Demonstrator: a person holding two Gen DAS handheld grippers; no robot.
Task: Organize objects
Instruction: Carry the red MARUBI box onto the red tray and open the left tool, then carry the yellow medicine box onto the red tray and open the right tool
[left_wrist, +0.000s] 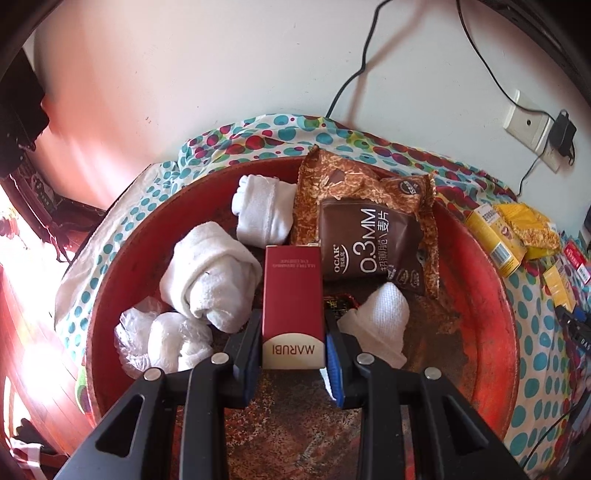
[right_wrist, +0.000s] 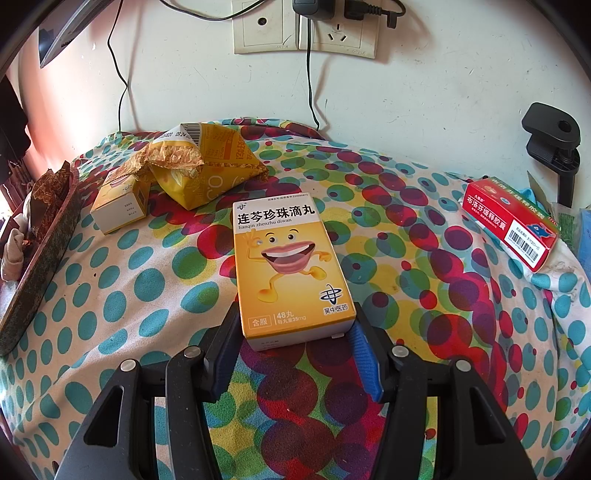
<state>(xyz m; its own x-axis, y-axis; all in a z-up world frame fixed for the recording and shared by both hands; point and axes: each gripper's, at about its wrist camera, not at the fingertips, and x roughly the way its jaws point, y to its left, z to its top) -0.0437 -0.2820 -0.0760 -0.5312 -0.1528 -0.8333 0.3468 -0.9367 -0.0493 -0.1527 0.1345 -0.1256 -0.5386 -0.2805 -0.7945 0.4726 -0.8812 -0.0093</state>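
Observation:
My left gripper (left_wrist: 293, 343) is shut on a dark red box marked MARUBI (left_wrist: 291, 299), its pads pressing both long sides. It holds the box over the round red tray (left_wrist: 476, 258), between rolled white towels (left_wrist: 210, 273) and brown snack packets (left_wrist: 365, 236). A small white cloth bundle (left_wrist: 380, 317) lies just right of the box. In the right wrist view my right gripper (right_wrist: 295, 326) is shut on the near end of a yellow medicine box with a cartoon mouth (right_wrist: 288, 266), low over the dotted cloth (right_wrist: 406, 258).
On the cloth lie a small yellow box (right_wrist: 118, 206), a torn yellow snack bag (right_wrist: 210, 166) and a red medicine box (right_wrist: 513, 221). The tray's rim (right_wrist: 37, 258) is at the left. Wall sockets (right_wrist: 306, 29) with cables and a black clamp (right_wrist: 550, 140) stand behind.

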